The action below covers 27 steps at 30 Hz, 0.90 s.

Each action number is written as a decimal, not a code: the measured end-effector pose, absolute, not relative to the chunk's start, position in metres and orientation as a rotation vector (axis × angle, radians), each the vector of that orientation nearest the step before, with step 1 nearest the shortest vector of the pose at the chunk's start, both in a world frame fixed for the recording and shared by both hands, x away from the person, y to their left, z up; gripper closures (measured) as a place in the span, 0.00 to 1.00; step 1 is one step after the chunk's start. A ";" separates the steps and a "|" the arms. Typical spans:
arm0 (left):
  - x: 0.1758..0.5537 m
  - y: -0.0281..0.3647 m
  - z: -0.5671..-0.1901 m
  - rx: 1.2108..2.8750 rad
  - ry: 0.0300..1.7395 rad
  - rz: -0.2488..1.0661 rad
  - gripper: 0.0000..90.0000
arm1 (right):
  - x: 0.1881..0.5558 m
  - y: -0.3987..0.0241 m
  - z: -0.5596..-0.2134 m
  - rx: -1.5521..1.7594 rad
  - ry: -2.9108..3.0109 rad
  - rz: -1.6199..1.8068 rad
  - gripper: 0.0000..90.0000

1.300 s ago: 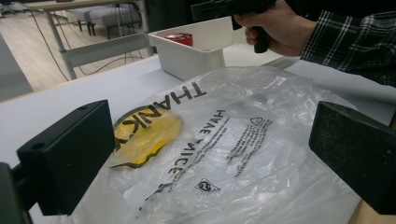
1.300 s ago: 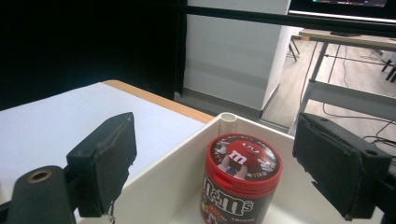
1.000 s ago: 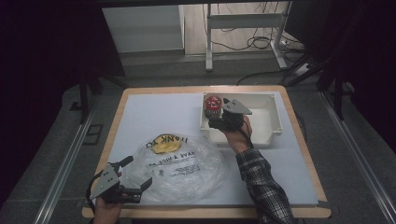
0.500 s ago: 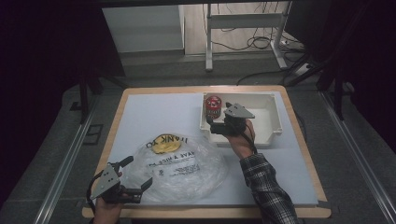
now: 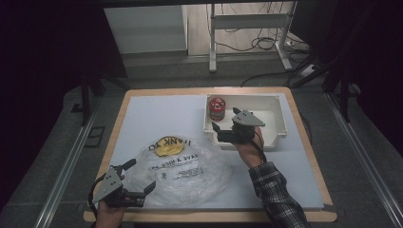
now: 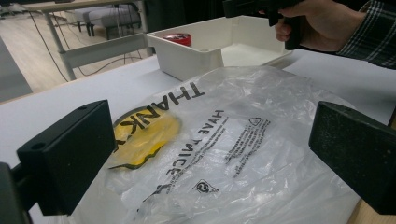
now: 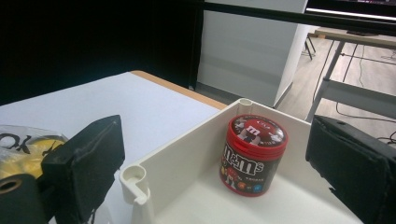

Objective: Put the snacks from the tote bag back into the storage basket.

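Note:
A red M&M's tub [image 5: 217, 108] [image 7: 252, 154] stands upright in the far-left corner of a white box [image 5: 275, 135] [image 7: 177, 144]. My right gripper [image 5: 217, 132] [image 7: 219, 158] hovers over the box's near-left wall, facing the tub and apart from it. Its jaws have just been opening and stand open with nothing between them. A clear plastic bag [image 5: 185, 166] [image 6: 233, 140] with a yellow smiley and black print lies flat on the near-left part of the table. At the bag's near-left edge my left gripper [image 5: 139, 175] [image 6: 210, 149] is open, its pads off the film.
The white table mat [image 5: 161, 114] has a wooden rim [image 5: 304, 137], and the left gripper sits close to the front edge. A plaid sleeve [image 5: 275, 194] crosses the mat's near right. Beyond the table stand a metal frame [image 5: 247, 28] and floor cables.
The right gripper let go of the red tub, opened its jaws and drew back towards the person and to the right. The tub stays in the box. The left gripper kept still.

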<state>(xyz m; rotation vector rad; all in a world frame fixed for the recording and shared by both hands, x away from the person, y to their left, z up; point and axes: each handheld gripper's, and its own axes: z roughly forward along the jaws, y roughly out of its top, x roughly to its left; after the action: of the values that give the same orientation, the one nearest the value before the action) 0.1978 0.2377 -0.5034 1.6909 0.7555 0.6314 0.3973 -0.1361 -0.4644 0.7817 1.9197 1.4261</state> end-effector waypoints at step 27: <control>0.198 0.237 -0.504 1.692 0.753 0.630 0.00 | 0.369 -0.154 -0.467 0.778 1.945 1.464 0.02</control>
<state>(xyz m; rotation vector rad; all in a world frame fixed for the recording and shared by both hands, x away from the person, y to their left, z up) 0.1976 0.2369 -0.5035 1.6915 0.7533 0.6302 0.3695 -0.1544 -0.4674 0.7782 1.9454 1.4637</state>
